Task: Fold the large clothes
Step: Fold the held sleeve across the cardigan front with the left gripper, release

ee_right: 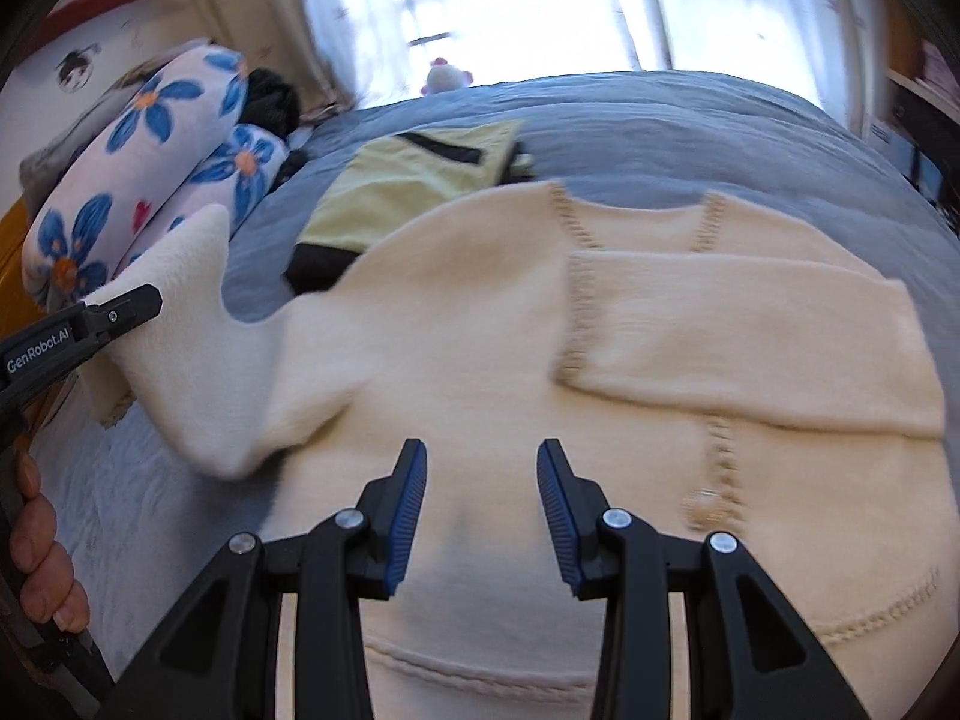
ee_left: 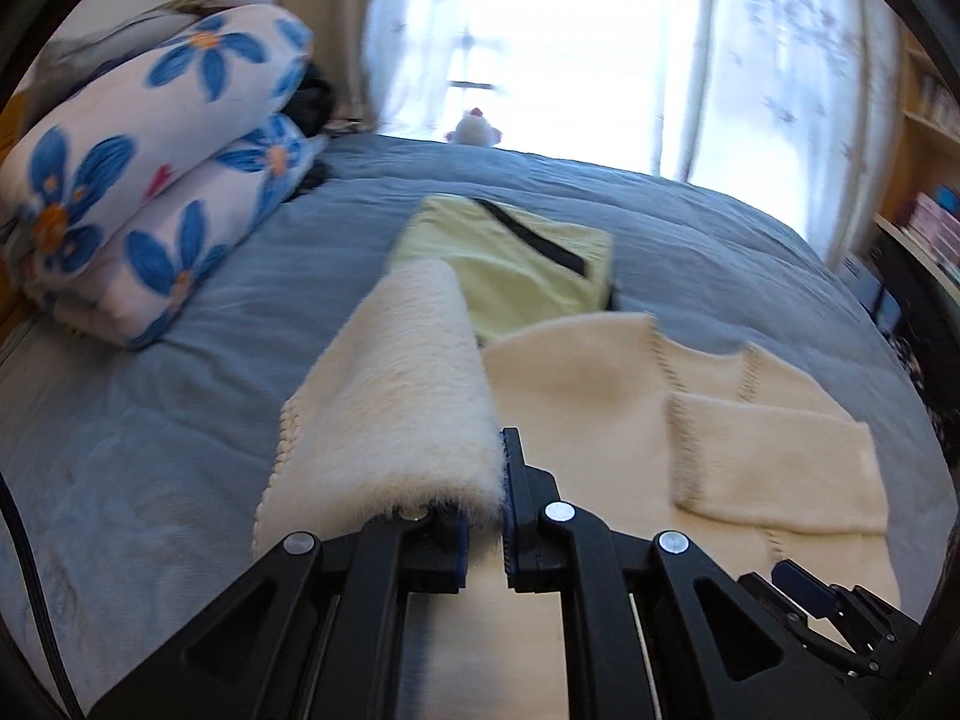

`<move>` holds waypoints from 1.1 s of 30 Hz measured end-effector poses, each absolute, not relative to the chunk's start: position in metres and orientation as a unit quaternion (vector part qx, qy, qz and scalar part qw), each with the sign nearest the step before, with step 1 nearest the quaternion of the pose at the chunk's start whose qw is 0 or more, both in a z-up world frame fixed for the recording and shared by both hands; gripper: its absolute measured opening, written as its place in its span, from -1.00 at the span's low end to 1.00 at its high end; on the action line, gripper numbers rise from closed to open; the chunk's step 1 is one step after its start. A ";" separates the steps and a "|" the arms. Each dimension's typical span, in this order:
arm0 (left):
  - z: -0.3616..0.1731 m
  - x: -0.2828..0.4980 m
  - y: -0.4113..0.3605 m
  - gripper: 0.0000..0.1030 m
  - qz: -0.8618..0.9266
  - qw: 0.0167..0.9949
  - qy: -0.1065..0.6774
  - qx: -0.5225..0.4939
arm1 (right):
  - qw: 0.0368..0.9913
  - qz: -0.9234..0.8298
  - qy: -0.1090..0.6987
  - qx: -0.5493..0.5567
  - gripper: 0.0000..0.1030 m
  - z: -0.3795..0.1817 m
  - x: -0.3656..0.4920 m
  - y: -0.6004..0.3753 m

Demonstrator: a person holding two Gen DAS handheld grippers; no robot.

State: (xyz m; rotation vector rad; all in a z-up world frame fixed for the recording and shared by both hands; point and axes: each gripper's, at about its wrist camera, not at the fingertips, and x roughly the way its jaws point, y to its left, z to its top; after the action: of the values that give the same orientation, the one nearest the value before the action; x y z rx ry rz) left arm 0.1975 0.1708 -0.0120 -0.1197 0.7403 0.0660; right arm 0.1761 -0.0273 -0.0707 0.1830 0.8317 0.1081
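Observation:
A cream fuzzy cardigan [ee_right: 480,324] lies spread on the blue bed [ee_right: 660,120]. Its right sleeve [ee_right: 750,336] is folded across the chest. My left gripper [ee_left: 480,480] is shut on the left sleeve [ee_left: 390,396] and holds it lifted off the bed; from the right wrist view that gripper [ee_right: 129,306] is at the far left with the sleeve [ee_right: 198,300] draped up to it. My right gripper [ee_right: 482,456] is open and empty, hovering over the cardigan's lower body.
A folded yellow-green garment [ee_right: 414,180] with a black strip lies just beyond the cardigan. A folded blue-flowered quilt [ee_left: 138,192] is piled at the left. A small plush toy [ee_left: 474,129] sits by the bright curtained window. Shelves [ee_left: 924,138] stand at right.

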 end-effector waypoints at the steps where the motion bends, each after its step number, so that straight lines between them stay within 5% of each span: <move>1: -0.014 0.198 0.157 -0.88 0.022 0.929 0.365 -0.054 | 0.909 0.044 0.404 0.095 -0.25 -0.072 0.175 -0.037; 15: -0.111 0.208 0.017 -0.82 -0.052 0.870 0.488 0.037 | 0.878 -0.052 0.450 0.153 -0.25 -0.114 0.161 -0.142; 17: -0.111 0.207 0.020 -0.60 -0.053 0.867 0.495 0.032 | 0.875 -0.048 0.455 0.158 -0.25 -0.116 0.162 -0.143; 24: -0.100 0.192 0.022 -0.42 -0.055 0.868 0.492 0.038 | 0.879 -0.028 0.448 0.161 -0.25 -0.115 0.159 -0.134; 29: -0.090 0.185 0.027 -0.04 -0.061 0.869 0.490 0.031 | 0.882 -0.016 0.446 0.154 -0.25 -0.111 0.156 -0.127; 33: -0.085 0.181 0.030 0.01 -0.054 0.866 0.495 0.031 | 0.883 -0.012 0.445 0.149 -0.25 -0.107 0.154 -0.121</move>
State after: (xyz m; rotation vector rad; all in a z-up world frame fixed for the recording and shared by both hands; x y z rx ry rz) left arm 0.1811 0.0298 -0.0847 0.0646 1.0372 -0.1138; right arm 0.1544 -0.1211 -0.1066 0.3108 0.9256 -0.0243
